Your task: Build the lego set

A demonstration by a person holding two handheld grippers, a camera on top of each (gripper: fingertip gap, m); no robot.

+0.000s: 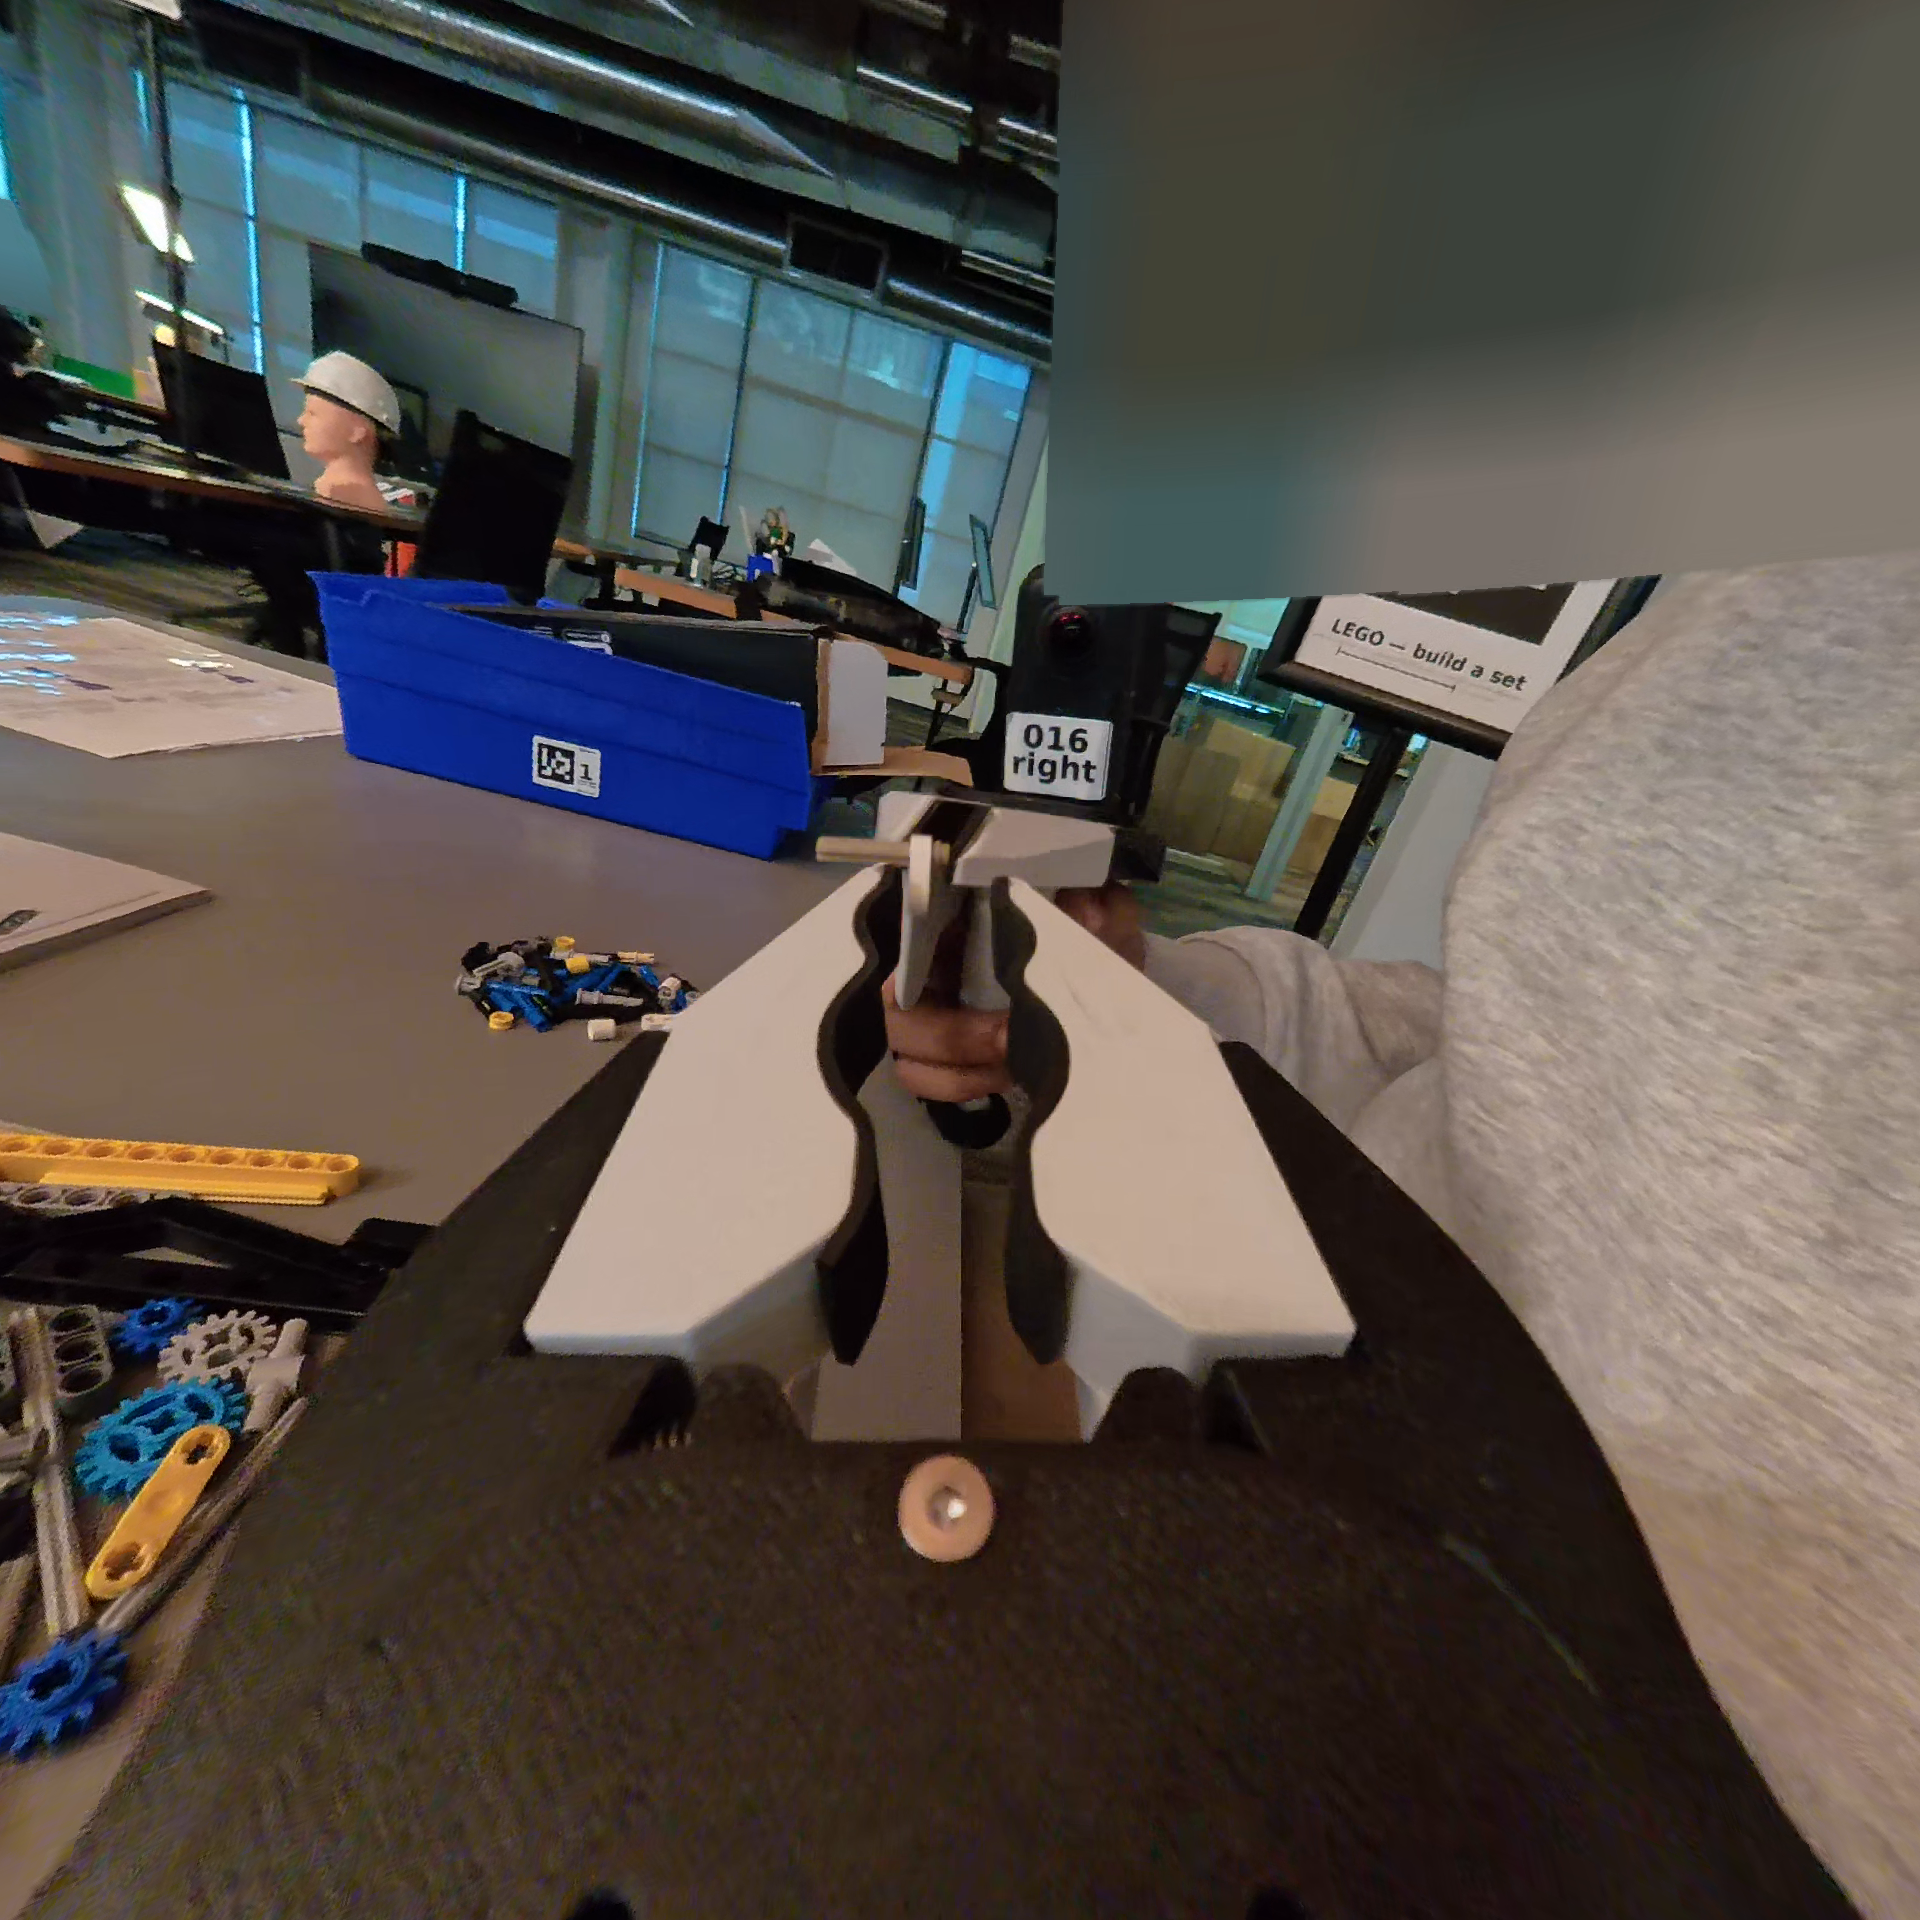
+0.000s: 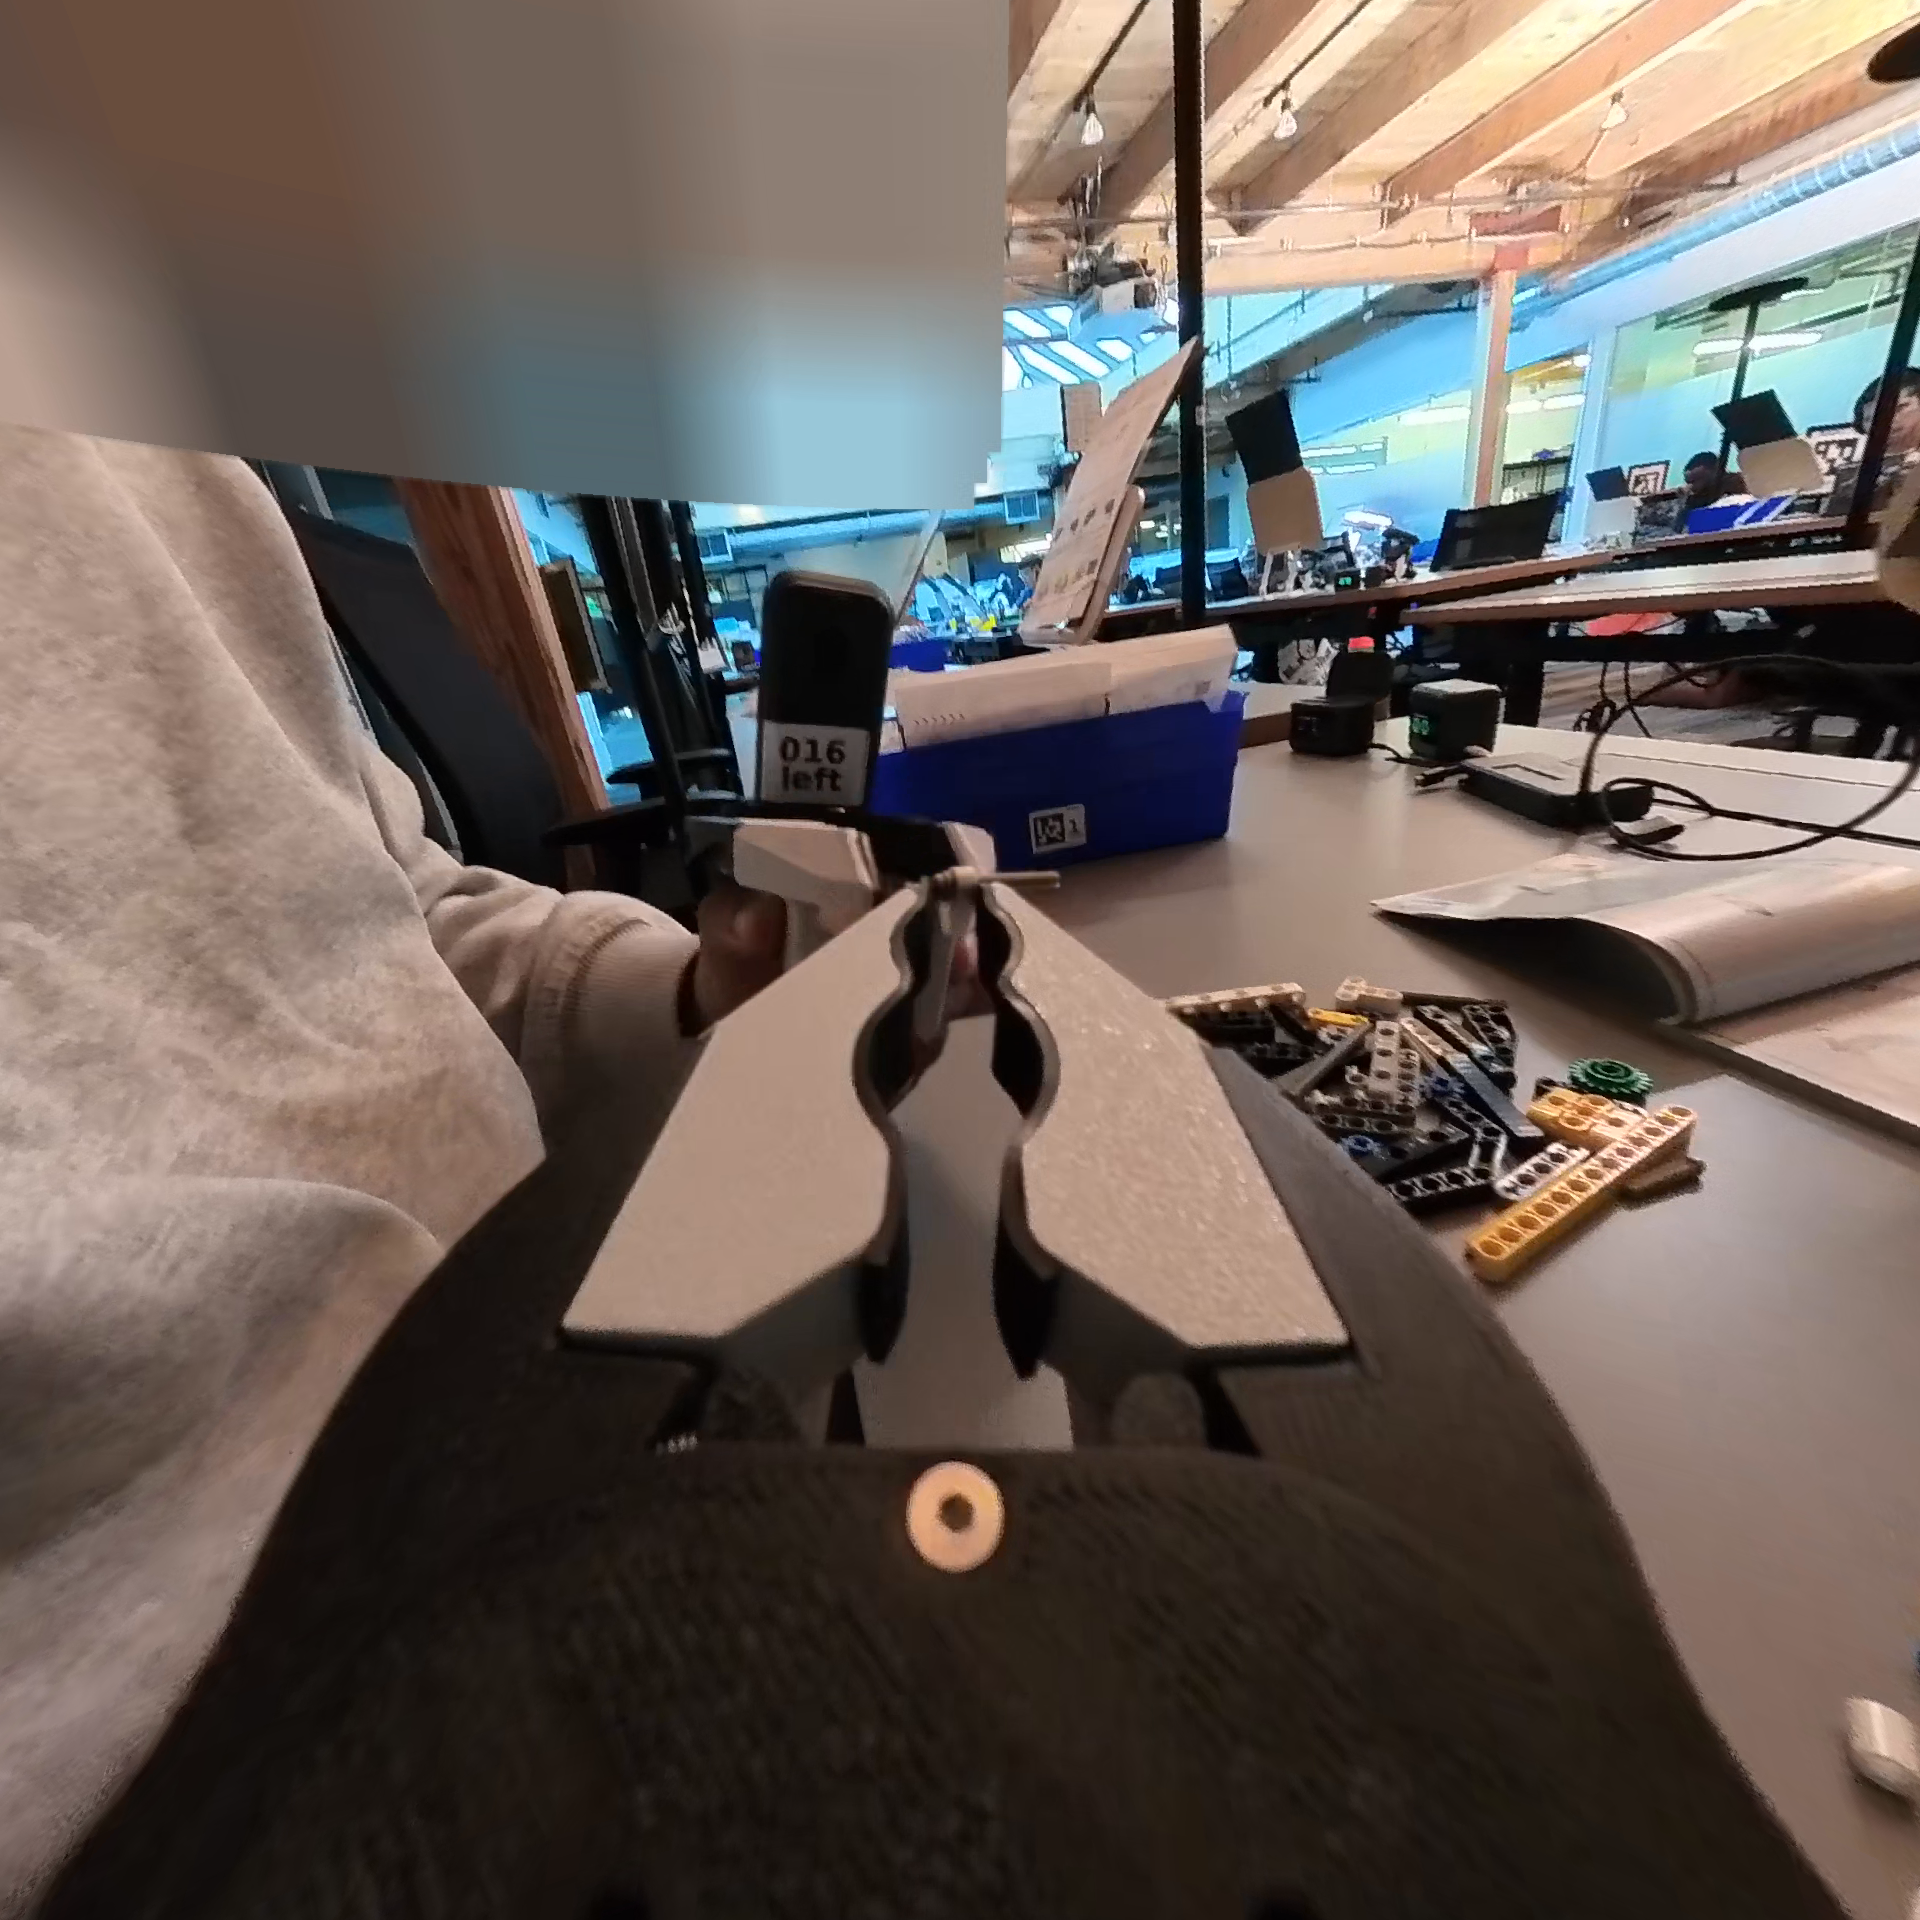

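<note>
My two grippers meet tip to tip above the grey table (image 1: 343, 894). Between them is a small light grey lego piece (image 1: 923, 925) with a thin axle (image 1: 857, 850) through its top. My left gripper (image 1: 940, 894) has its jaws close around the piece. The right gripper (image 1: 997, 842) faces it from beyond. In the right wrist view my right gripper (image 2: 948, 904) is nearly closed on the same piece (image 2: 940, 966), whose axle (image 2: 1013, 881) sticks out to the right. The left gripper (image 2: 862, 852) is just behind.
A blue bin (image 1: 561, 707) stands at the table's back. Small pins (image 1: 566, 987) lie in a pile. A yellow beam (image 1: 177, 1164), black beams and blue gears (image 1: 156, 1434) lie at the left. Black and yellow beams (image 2: 1403, 1091), a green gear (image 2: 1608, 1078) and an open booklet (image 2: 1714, 935) lie at the right. The grippers are tip to tip, or close to it. From either gripper's tips it is about 20 centimetres to the yellow beam (image 1: 177, 1164). It turns up in the right wrist view (image 2: 1568, 1205) as well.
</note>
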